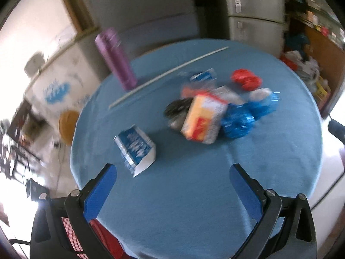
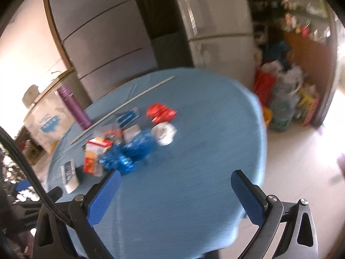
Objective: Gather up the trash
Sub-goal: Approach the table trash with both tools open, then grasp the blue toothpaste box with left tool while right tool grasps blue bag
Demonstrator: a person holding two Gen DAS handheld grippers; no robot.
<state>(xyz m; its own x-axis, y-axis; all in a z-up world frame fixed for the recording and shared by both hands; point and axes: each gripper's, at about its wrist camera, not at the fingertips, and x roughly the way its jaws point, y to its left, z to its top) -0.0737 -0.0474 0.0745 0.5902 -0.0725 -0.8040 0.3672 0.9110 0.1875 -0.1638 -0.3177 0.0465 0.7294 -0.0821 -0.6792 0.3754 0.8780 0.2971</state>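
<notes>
Trash lies on a round blue table (image 1: 194, 194): a blue-and-white carton (image 1: 135, 149) near me, an orange-and-white box (image 1: 204, 118), a black wrapper (image 1: 175, 109), crumpled blue wrappers (image 1: 245, 116), a red wrapper (image 1: 245, 78) and a blue packet (image 1: 203, 76). My left gripper (image 1: 172, 172) is open and empty above the table's near part. In the right wrist view the same pile shows: box (image 2: 94, 155), blue wrappers (image 2: 131, 151), red wrapper (image 2: 160, 112), white crumple (image 2: 165, 132), carton (image 2: 69, 176). My right gripper (image 2: 175, 178) is open and empty, right of the pile.
A purple bottle (image 1: 116, 58) stands at the table's far left beside a long white stick (image 1: 168, 73). Grey cabinets (image 1: 140, 10) and a fridge (image 1: 254, 10) stand behind. Bags are piled on the floor at the right (image 2: 284, 99). A red-checked item (image 1: 73, 237) sits under my left gripper.
</notes>
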